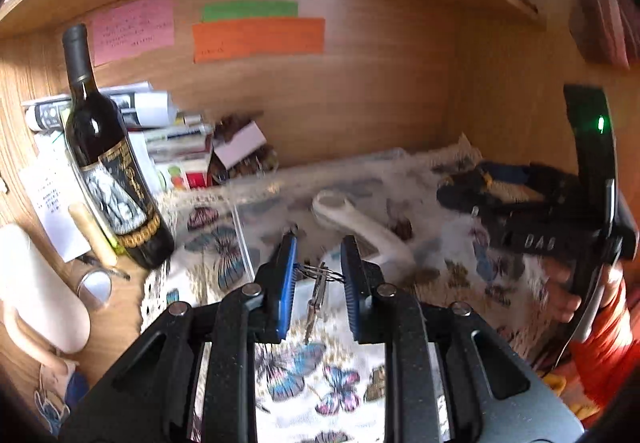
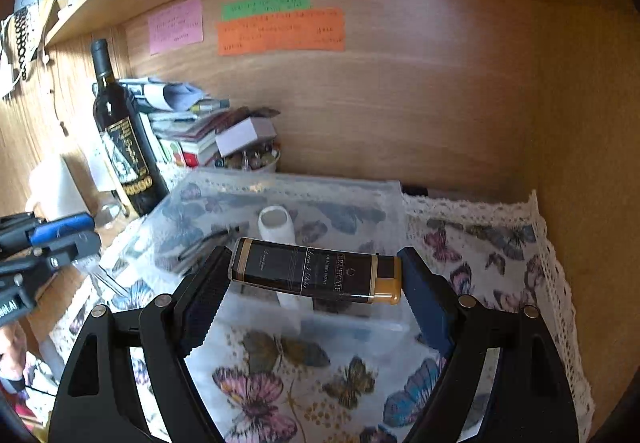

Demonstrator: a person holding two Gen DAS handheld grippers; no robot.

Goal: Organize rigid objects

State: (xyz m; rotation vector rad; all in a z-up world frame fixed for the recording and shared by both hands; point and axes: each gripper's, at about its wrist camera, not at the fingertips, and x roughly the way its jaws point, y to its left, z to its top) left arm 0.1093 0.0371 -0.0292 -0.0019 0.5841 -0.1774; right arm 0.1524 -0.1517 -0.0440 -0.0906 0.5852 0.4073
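A slim black and gold rectangular case, printed with fine gold lettering and tipped with a tan end cap on its right, is held lying crosswise and slightly tilted, hanging above a clear plastic bin. Inside the bin lies a white plastic handle-shaped object with a rounded grey-faced end, beside a dark thin item too blurred to identify. A bunch of metal keys on a ring dangles in the air, one key pointing down, over the butterfly-patterned cloth near the bin's edge.
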